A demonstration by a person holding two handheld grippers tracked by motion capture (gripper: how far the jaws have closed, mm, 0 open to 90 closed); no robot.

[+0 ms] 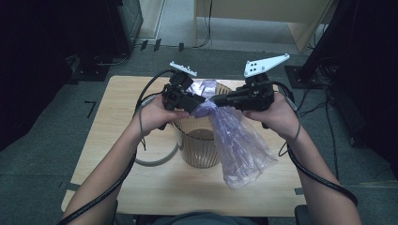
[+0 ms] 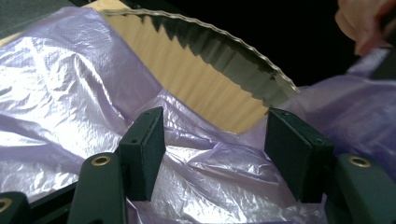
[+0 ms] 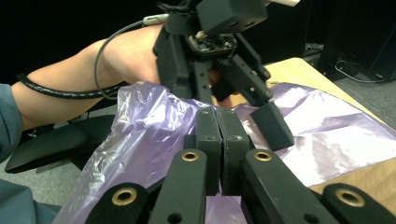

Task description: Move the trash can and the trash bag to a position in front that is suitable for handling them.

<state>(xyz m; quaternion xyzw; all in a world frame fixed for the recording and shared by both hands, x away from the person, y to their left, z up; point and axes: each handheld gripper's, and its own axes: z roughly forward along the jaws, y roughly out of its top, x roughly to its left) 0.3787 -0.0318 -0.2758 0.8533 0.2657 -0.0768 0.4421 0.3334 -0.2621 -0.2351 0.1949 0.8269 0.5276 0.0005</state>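
Note:
A ribbed, see-through brown bin [image 1: 199, 145] stands at the middle of the wooden table [image 1: 122, 93]. A thin purple plastic bag [image 1: 239, 145] hangs over its right side, down to the tabletop. My right gripper [image 1: 216, 100] is above the rim, shut on the bag's top edge; its own view has the pads [image 3: 208, 135] pressed together with purple film [image 3: 140, 135] bunched around them. My left gripper [image 1: 195, 101] faces it from the left, open. Its pads [image 2: 142, 149] straddle crumpled bag film [image 2: 60, 93] without pressing on it, just over the bin's wavy rim [image 2: 210, 79].
A grey ring [image 1: 157, 161] lies on the table left of the bin. Black stands and cables crowd the floor behind the table [image 1: 324, 70]. A dark seat [image 3: 51, 144] sits below my left forearm.

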